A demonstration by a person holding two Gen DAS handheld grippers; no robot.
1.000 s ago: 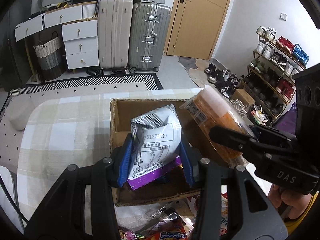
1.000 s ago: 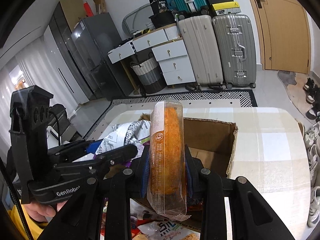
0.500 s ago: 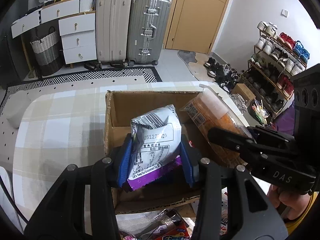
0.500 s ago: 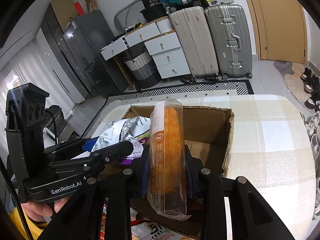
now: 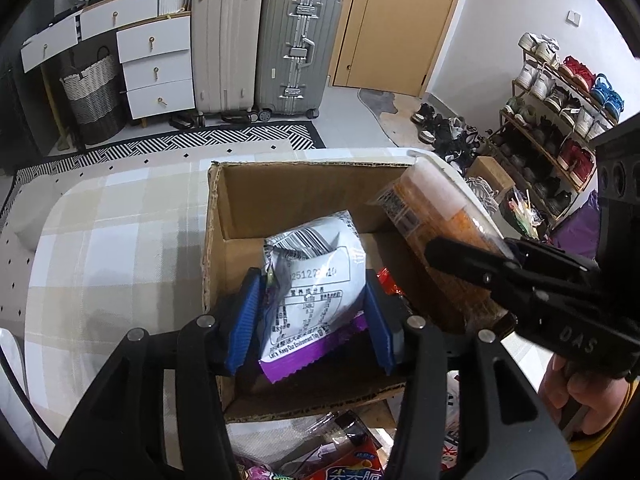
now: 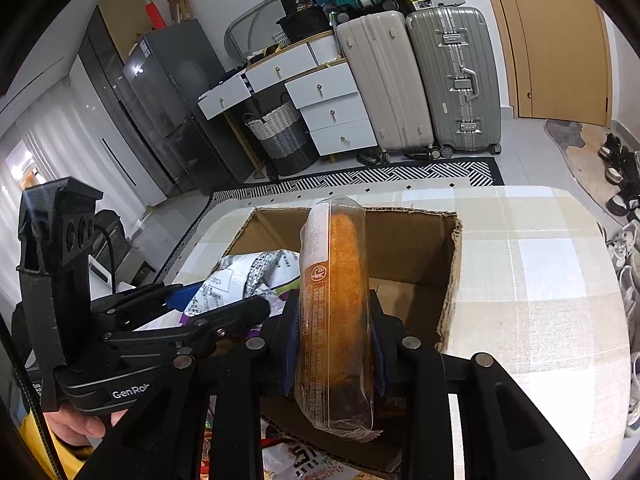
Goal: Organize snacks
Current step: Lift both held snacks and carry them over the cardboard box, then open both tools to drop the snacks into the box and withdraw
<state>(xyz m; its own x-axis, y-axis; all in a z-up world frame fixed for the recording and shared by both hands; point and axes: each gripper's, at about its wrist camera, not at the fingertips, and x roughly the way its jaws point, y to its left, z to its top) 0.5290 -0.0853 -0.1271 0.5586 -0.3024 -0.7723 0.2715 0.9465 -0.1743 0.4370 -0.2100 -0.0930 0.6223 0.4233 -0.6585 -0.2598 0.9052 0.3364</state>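
room: a tiled floor with a wooden door point(image 5: 394, 20), two upright suitcases point(image 5: 264, 40) beside white drawers point(image 5: 156, 64), a woven basket point(image 5: 94, 96) and a shoe rack point(image 5: 560, 112) along the right wall.
desk: covered by a pale checked cloth point(image 5: 112, 248); it carries the cardboard box and a loose heap of snack packets point(image 5: 340, 452) at the near edge.
cardboard box: open-topped cardboard box point(image 5: 280, 192) on the desk, flaps gone or folded, brown walls bare on the far side point(image 6: 412, 240).
box contents: a red wrapper point(image 5: 386, 280) shows low inside, between the two held packs; the rest of the floor is hidden behind them.
left tool: left tool point(image 5: 310, 320) hangs over the box with the white and purple snack bag point(image 5: 316, 280) between its blue pads; its jaws are opening, and the left pad stands clear of the bag, so the squeeze looks released.
snack bag: upright inside the box mouth, barcode end up, purple strip at the bottom.
right tool: right tool point(image 6: 334, 344) is closed tight on the orange snack pack point(image 6: 334, 312), pads pressing both sides.
orange snack pack: a long clear-wrapped orange roll, held upright over the near half of the box, its top end reaching above the far rim in the right wrist view point(image 5: 440, 236).
hands: a hand point(image 5: 576, 384) holds the right tool's handle; another hand point(image 6: 80, 424) holds the left one.
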